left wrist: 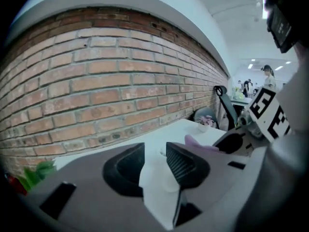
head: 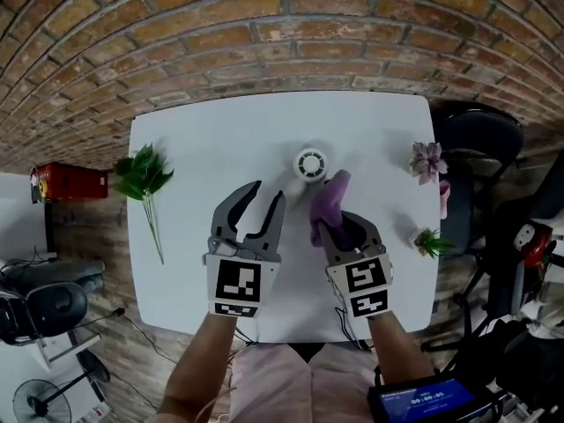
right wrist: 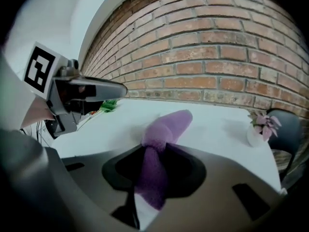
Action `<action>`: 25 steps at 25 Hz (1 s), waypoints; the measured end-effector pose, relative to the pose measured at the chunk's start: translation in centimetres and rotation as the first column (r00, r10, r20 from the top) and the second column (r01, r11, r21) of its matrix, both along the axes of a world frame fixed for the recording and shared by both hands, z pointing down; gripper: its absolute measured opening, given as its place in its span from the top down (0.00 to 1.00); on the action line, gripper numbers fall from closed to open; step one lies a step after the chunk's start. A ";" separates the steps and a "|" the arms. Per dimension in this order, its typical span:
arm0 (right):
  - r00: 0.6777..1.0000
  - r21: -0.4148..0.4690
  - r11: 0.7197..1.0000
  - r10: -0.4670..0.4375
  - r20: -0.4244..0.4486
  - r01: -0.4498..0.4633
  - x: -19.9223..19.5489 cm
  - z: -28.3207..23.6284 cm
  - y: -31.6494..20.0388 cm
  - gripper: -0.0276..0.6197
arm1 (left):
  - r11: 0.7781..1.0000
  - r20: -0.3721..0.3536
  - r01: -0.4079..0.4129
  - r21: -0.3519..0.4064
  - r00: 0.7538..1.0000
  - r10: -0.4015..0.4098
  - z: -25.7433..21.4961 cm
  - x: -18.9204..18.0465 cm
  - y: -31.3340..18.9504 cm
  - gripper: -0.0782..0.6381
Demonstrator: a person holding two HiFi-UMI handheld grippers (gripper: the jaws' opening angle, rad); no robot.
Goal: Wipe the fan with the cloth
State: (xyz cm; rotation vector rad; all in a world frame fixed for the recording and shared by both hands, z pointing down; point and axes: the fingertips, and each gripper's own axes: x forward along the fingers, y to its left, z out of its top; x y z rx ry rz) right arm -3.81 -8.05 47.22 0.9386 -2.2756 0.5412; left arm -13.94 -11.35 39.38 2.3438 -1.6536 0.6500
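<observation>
Above the table [head: 203, 130] we see our left gripper [head: 268, 190] and right gripper [head: 342, 226]. Both are grey, with dark curved jaws and ribbed pads. At the table's near edge each has a cube of black-and-white square markers. We wear a pale pink top [head: 269, 382].

The light is soft and even, and the white table [head: 176, 263] looks bright. Edges bend strongly and go dark. The near gripper bodies are blurred.
</observation>
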 end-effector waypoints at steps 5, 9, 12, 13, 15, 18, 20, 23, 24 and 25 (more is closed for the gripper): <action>0.998 0.019 0.998 0.058 0.006 -0.058 2.3 -1.0 0.1 0.79 | 0.986 -0.022 -0.091 -0.142 0.996 0.089 4.0 2.9 -1.2 0.59; 0.997 0.009 0.997 0.074 0.010 -0.074 3.5 -1.3 0.6 0.79 | 0.961 -0.010 -0.119 -0.251 0.993 0.121 7.6 4.5 -1.4 0.55; 0.998 -0.006 0.998 0.057 0.012 -0.057 4.0 -1.1 1.1 0.79 | 0.940 0.023 -0.140 -0.310 0.988 0.154 9.6 4.8 -1.5 0.55; 0.999 -0.013 0.999 0.045 0.015 -0.045 4.1 -1.1 1.4 0.79 | 0.934 0.044 -0.143 -0.329 0.985 0.166 10.2 4.8 -1.5 0.55; 1.000 -0.032 0.999 0.003 0.029 -0.003 4.1 -1.1 2.1 0.79 | 0.927 0.087 -0.143 -0.348 0.979 0.183 11.1 4.5 -1.5 0.61; 0.990 -0.079 0.989 -0.124 0.061 0.128 3.5 -1.0 4.0 0.79 | 0.921 0.112 -0.163 -0.355 0.970 0.215 11.2 4.4 -1.7 0.64; 0.965 -0.127 0.958 -0.248 0.081 0.256 3.0 -0.8 6.1 0.79 | 0.905 0.124 -0.195 -0.378 0.958 0.258 11.3 4.6 -1.2 0.65; 0.884 -0.198 0.861 -0.457 0.104 0.468 2.5 -0.5 10.0 0.79 | 0.873 0.146 -0.264 -0.411 0.926 0.349 11.3 5.0 0.2 0.65; 0.850 -0.215 0.822 -0.515 0.116 0.527 2.4 -0.4 11.2 0.79 | 0.859 0.146 -0.290 -0.422 0.913 0.381 11.3 5.2 0.8 0.65; 0.815 -0.228 0.783 -0.563 0.135 0.579 2.3 -0.4 12.4 0.79 | 0.843 0.142 -0.316 -0.436 0.900 0.411 11.4 5.4 1.5 0.65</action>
